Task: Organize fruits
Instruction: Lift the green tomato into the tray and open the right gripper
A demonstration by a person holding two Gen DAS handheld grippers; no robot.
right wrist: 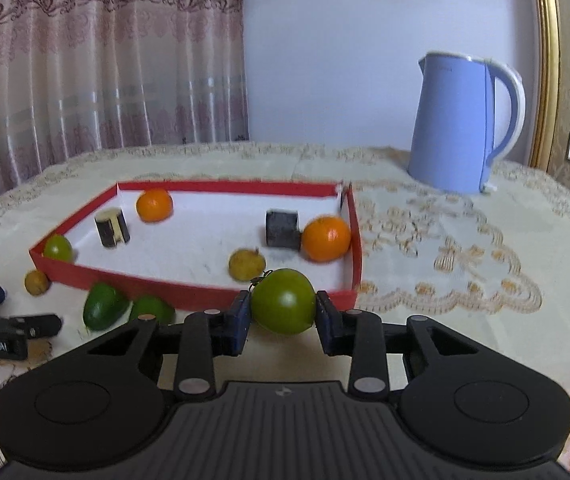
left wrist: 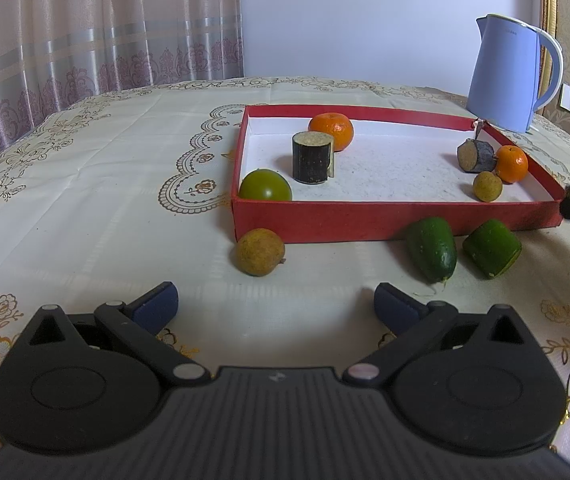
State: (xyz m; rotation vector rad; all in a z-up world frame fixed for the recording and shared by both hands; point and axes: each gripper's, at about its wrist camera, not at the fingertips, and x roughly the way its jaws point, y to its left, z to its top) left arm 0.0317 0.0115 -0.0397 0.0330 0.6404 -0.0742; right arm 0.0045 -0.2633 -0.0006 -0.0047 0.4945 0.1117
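Tablecloth below, right gripper [right wrist: 283,312] pinches round glossy green tomato [right wrist: 284,301]

Right gripper [right wrist: 284,316] clamped (left gripper [left wrist: 276,306] spread).

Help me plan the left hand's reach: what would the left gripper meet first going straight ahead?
Probably the brown longan lying just outside the red box; the open left gripper has only bare tablecloth before it.

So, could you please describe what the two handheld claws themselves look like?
Both claws, left and right, match: matte black ribbed bodies, two round black discs, silver pivot pins on black link bars, and dark blue pads. White lettering marks the left one's side. No cables or sleeves show.
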